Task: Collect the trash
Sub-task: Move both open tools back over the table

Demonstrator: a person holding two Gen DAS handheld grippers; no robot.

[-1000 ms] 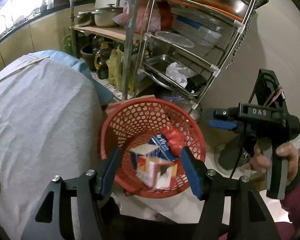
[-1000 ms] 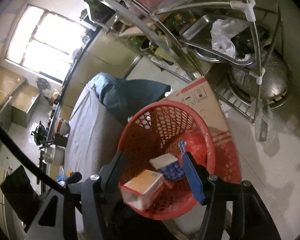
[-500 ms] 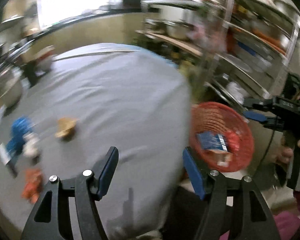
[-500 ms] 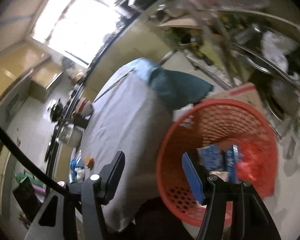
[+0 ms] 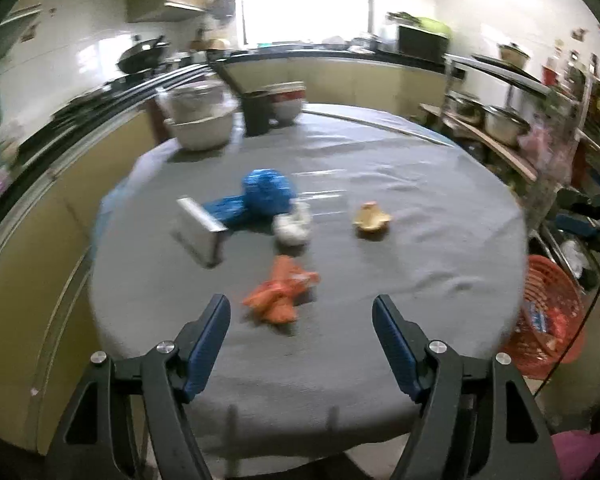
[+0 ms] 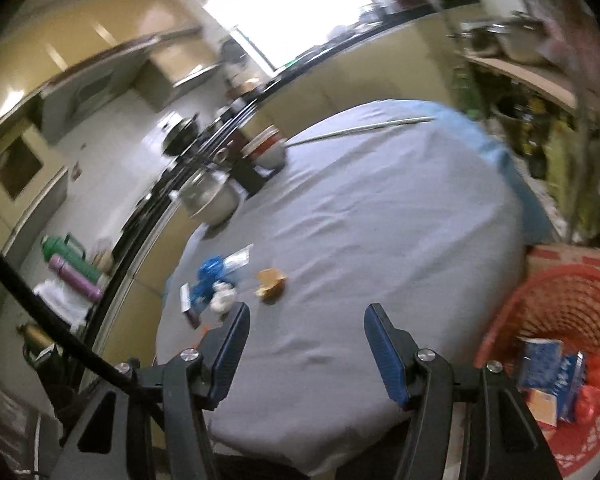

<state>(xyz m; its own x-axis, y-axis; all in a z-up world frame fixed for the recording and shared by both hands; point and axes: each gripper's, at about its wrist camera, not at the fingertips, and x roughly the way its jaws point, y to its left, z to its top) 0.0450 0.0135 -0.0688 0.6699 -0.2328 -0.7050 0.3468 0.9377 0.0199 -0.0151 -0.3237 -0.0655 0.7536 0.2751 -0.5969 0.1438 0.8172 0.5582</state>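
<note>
- Left claw (image 5: 300,330) was released, nothing between its pads; jaws had just been spreading wider, my read being a pre-open for the next pick.
- Orange wrapper (image 5: 281,293) lay on the desk (image 5: 400,280) just beyond that claw's tips, roughly centred in the gap, so likely the next target.
- Farther out on the desk: white crumpled wad (image 5: 293,227), blue bag (image 5: 260,196), small grey box (image 5: 199,236) clustered together; tan scrap (image 5: 372,220) apart to the right.
- Right claw (image 6: 305,344) also released and empty, over the near desk edge.
- Red basket (image 6: 560,344) sat on the floor beside the desk, already holding cartons and red plastic; low placement suits dropping trash in.
- Both claws pitched downward toward the desk; right view looked rolled, the desk tilted in frame.
</note>
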